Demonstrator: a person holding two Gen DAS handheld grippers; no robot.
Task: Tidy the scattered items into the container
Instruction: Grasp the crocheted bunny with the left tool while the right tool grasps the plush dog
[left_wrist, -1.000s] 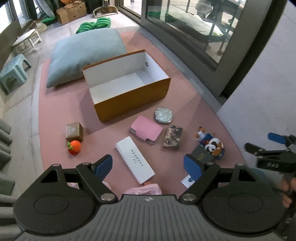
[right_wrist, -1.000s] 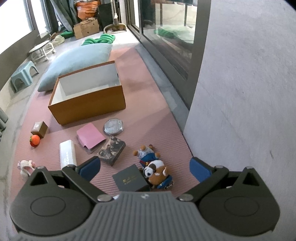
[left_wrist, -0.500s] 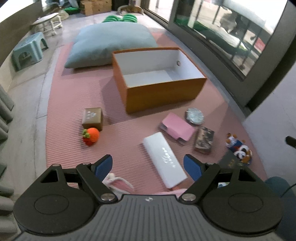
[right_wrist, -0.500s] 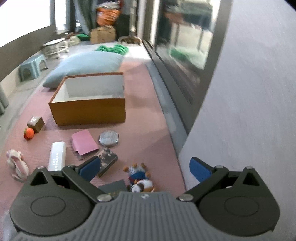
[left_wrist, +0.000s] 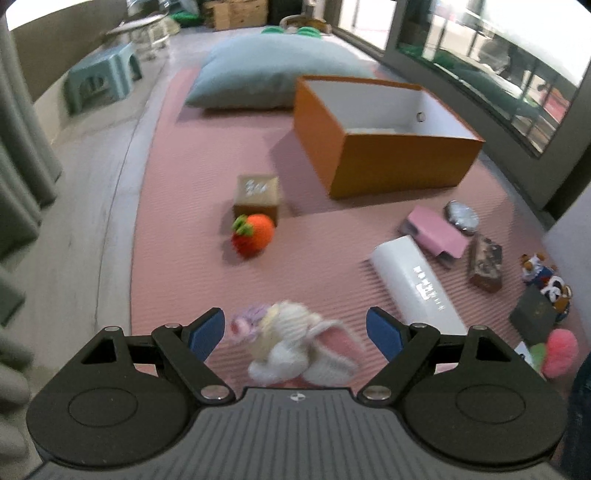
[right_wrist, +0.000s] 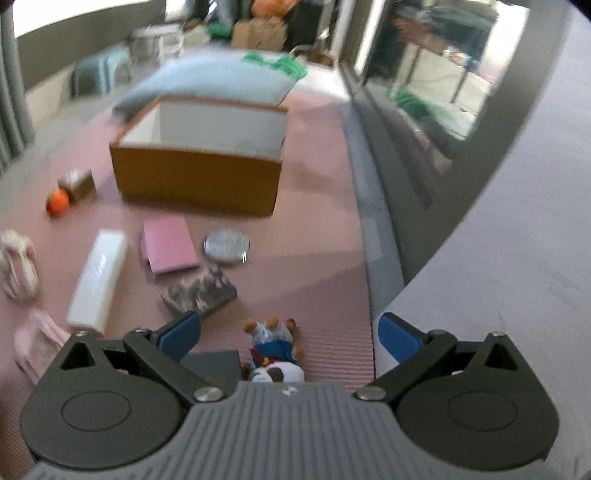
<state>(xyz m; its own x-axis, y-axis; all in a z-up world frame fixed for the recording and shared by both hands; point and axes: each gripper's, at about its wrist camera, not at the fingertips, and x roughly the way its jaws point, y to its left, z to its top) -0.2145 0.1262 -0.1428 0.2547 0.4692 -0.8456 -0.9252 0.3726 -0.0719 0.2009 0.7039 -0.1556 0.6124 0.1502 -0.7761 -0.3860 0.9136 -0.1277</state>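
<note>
Left claw (left_wrist: 295, 328) hovers spread above the plush bunny (left_wrist: 295, 343); right claw (right_wrist: 290, 334), also spread, hangs over the panda toy (right_wrist: 275, 352) on the pink mat (left_wrist: 314, 266).

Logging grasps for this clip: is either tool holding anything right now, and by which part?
Nothing is held. The left tool is open around the knitted bunny without gripping it; the right tool is open above the plush bear.

Grey cushion (left_wrist: 273, 70), green stool (left_wrist: 101, 79)

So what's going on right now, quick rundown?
Both grippers open, empty. Left gripper over bunny toy. Orange box holds nothing visible. Path clear.
</note>
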